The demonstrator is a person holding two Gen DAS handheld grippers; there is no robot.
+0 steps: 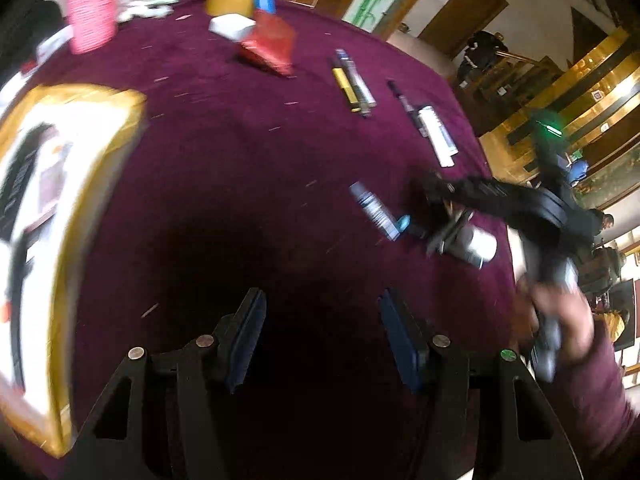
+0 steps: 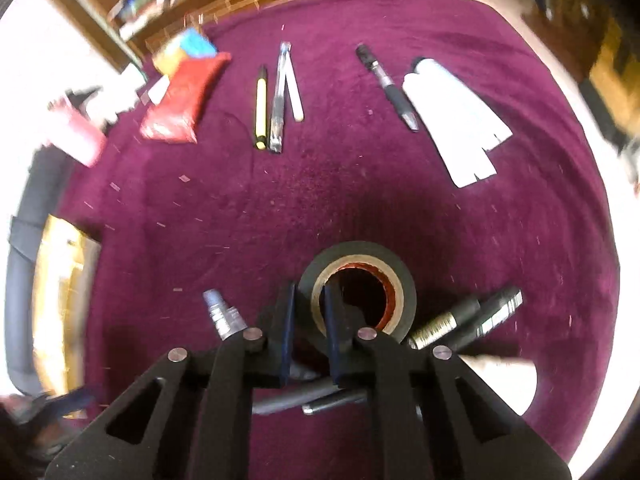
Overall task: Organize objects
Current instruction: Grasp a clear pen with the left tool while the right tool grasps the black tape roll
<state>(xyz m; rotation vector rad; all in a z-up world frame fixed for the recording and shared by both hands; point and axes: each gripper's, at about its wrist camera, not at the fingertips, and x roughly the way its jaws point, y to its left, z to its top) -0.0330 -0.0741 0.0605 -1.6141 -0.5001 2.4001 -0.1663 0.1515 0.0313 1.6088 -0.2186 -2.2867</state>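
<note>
- My right gripper [image 2: 309, 330] sits low in the centre of the right wrist view, blue pads pinching the near wall of the black tape roll [image 2: 358, 290], one pad outside the ring and one inside its core.
- The roll rests on the purple cloth [image 2: 280, 208], just beside dark marker pens [image 2: 468, 318] at lower right and a silver-capped tube [image 2: 218, 314] at lower left.
- Further up the frame: a yellow pen [image 2: 261, 108], a clear pen [image 2: 280, 100], a black-grip pen [image 2: 386, 88] and white paper [image 2: 452, 120] at upper right.
- A red pouch [image 2: 180, 100] lies at upper left.
- My left gripper [image 1: 322, 336] is at the bottom of the left wrist view, pads spread apart with only bare cloth between them.
- A gold-edged box [image 1: 92, 152] blurs along the left edge there; a pink basket [image 1: 92, 16] is at upper left.
</note>
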